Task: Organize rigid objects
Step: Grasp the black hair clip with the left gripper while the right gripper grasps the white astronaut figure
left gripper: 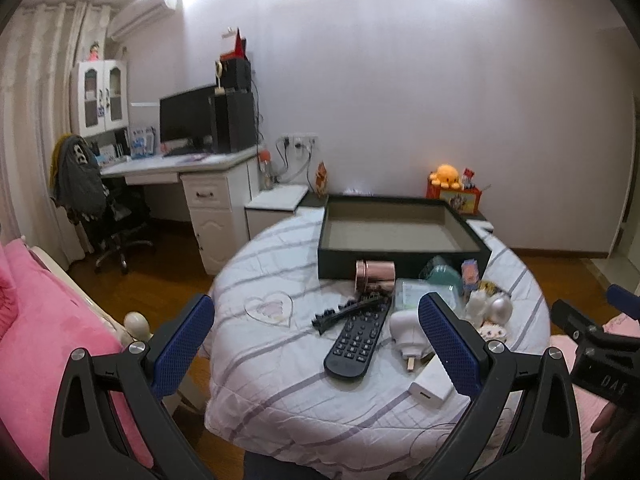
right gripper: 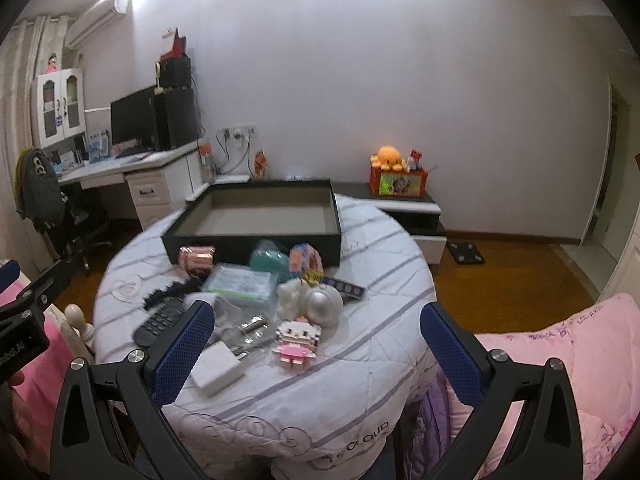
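remote (left gripper: 357,337) | beside white charger (left gripper: 406,336); dark tray (left gripper: 404,266) behind; both grippers wide apart

In the left wrist view a blue finger (left gripper: 450,346) of the left gripper covers part of the white plug (left gripper: 406,334), the near side of the clear packet (left gripper: 412,292) and one end of the white charger block (left gripper: 430,386). The figurine (left gripper: 494,332) by the table's right edge shows only as a sliver behind the silver egg (left gripper: 500,308). The other gripper (left gripper: 592,340) is cut off by the right edge there.

In the right wrist view a finger (right gripper: 182,354) hides the near end of the remote (right gripper: 160,320). The comb (right gripper: 168,294) and the copper tin (right gripper: 196,258) are smeared with blur. Small items inside the plastic bag (right gripper: 252,330) are too unclear to name. The tray's (right gripper: 256,236) near wall hides part of its floor.
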`<state>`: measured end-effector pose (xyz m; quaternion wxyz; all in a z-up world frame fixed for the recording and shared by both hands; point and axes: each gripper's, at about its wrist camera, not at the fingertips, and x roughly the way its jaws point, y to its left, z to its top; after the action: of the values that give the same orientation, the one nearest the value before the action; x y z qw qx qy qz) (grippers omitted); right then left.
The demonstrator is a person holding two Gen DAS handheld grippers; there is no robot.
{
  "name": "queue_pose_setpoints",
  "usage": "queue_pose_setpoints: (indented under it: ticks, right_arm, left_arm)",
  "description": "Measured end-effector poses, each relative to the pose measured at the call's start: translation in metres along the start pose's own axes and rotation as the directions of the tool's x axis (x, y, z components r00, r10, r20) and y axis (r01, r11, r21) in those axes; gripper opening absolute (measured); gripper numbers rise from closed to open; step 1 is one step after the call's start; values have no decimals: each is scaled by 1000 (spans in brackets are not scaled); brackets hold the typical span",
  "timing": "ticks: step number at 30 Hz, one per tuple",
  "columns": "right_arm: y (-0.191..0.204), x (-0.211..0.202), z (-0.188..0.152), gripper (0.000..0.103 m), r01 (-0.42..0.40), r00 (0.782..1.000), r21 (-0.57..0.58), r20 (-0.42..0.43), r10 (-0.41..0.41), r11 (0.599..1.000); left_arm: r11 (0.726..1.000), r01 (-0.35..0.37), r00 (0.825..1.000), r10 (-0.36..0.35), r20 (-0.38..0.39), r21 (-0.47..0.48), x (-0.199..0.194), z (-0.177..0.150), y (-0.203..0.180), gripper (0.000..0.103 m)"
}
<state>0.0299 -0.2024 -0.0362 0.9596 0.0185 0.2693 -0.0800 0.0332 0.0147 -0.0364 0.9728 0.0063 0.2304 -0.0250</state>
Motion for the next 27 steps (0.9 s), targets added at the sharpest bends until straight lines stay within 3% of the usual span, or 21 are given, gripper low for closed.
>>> queue_pose_setpoints:
  ticks: [13, 23, 27]
  right_arm:
    - [-7, 88, -6, 103, -40, 992, -1, -122, 39, 999]
    - [-15, 145, -5, 103, -66, 974, 68, -212, 79, 996]
    - [-16, 158, -8, 102, -80, 962, 104, -252, 104, 991]
  left_arm:
    - [1000, 7, 994, -5, -108, 25, 101, -20, 4, 103]
    - [994, 63, 970, -39, -238, 93, 173, -30, -10, 103]
    - [992, 110, 953, -90, -288, 55, 188, -29, -5, 103]
